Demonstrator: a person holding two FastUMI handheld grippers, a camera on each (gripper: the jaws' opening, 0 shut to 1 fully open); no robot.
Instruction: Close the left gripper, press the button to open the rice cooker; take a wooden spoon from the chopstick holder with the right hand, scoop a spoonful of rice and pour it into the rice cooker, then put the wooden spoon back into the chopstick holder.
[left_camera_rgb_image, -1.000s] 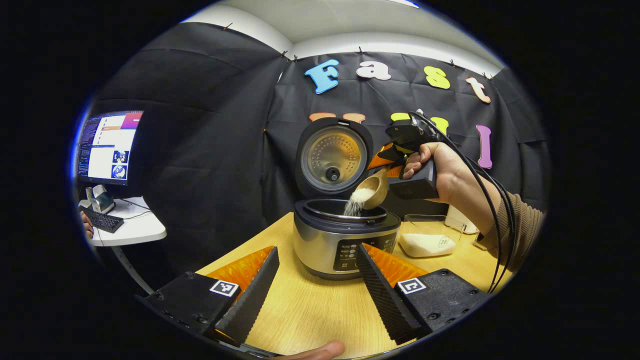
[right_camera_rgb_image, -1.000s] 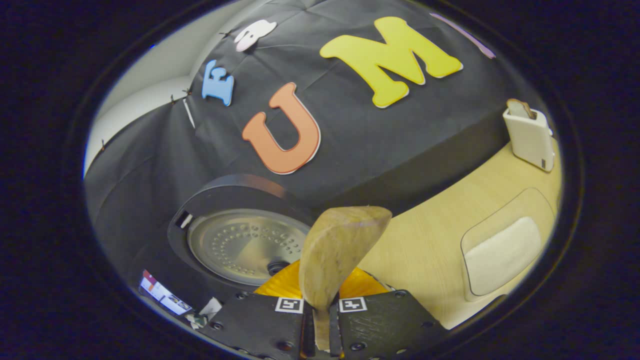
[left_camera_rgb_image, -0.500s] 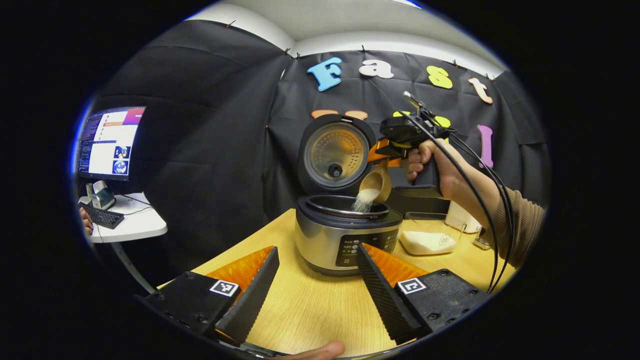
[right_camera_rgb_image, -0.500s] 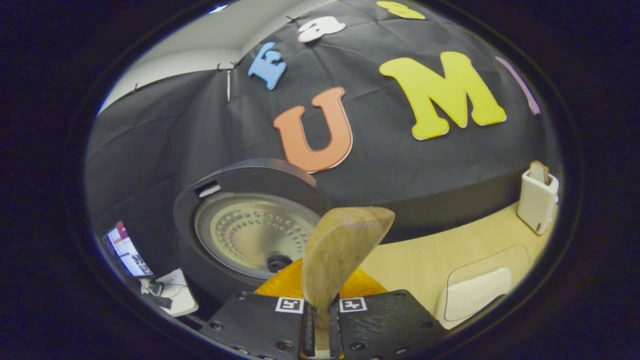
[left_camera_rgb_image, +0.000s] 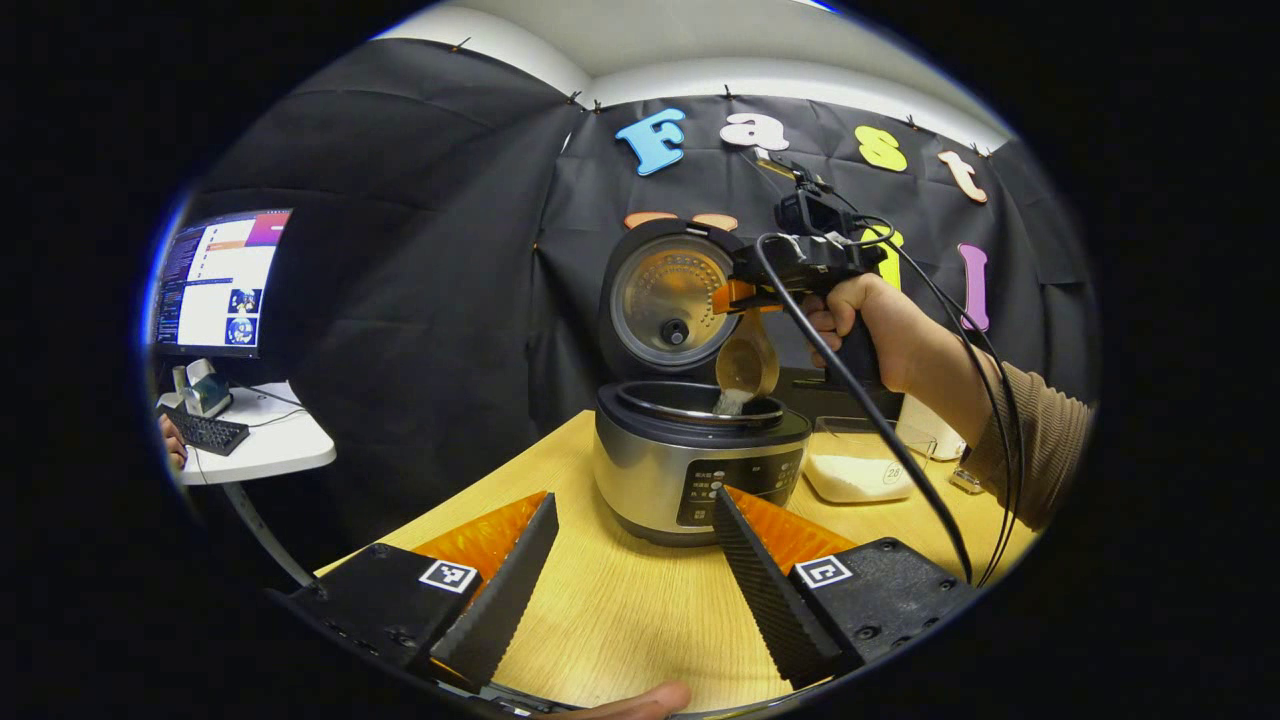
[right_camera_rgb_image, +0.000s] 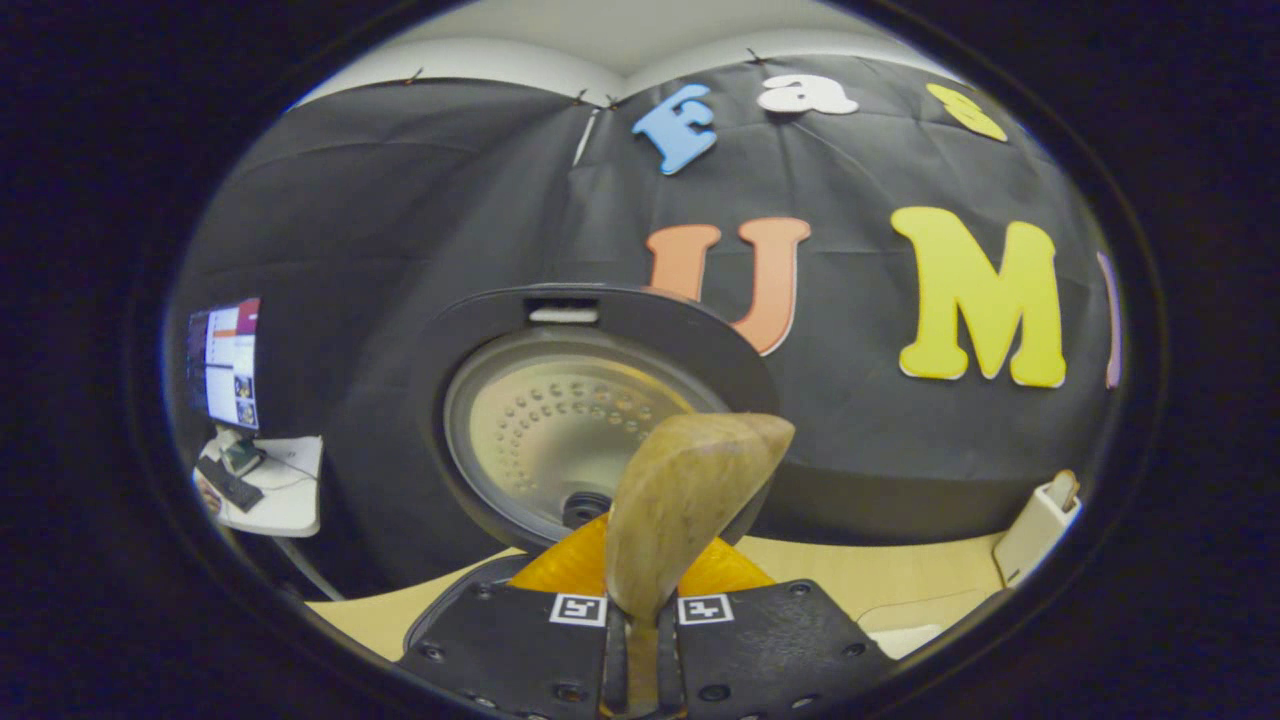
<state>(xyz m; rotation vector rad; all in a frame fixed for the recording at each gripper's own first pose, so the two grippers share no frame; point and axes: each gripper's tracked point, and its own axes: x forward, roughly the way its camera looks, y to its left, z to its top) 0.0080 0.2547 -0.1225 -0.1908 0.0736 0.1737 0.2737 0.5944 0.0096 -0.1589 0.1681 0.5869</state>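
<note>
Right now my right gripper (right_camera_rgb_image: 640, 640) is clamped on the wooden spoon (right_camera_rgb_image: 680, 500) handle, both fingers pressing it. From the left gripper view, the spoon bowl (left_camera_rgb_image: 747, 365) hangs tipped over the open rice cooker (left_camera_rgb_image: 700, 460), rice (left_camera_rgb_image: 732, 402) falling into the pot, lid (left_camera_rgb_image: 672, 298) up behind. My left gripper (left_camera_rgb_image: 625, 585) sits spread apart, holding nothing, low over the table (left_camera_rgb_image: 620, 610) in front of the cooker. Rice container (left_camera_rgb_image: 860, 470) lies right of the cooker.

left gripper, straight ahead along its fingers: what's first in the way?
Probably the rice cooker. The left gripper is open and points over bare table at the cooker's front panel, with nothing between in the left gripper view. Depth is unclear, so it may pass low or touch the table first.
</note>
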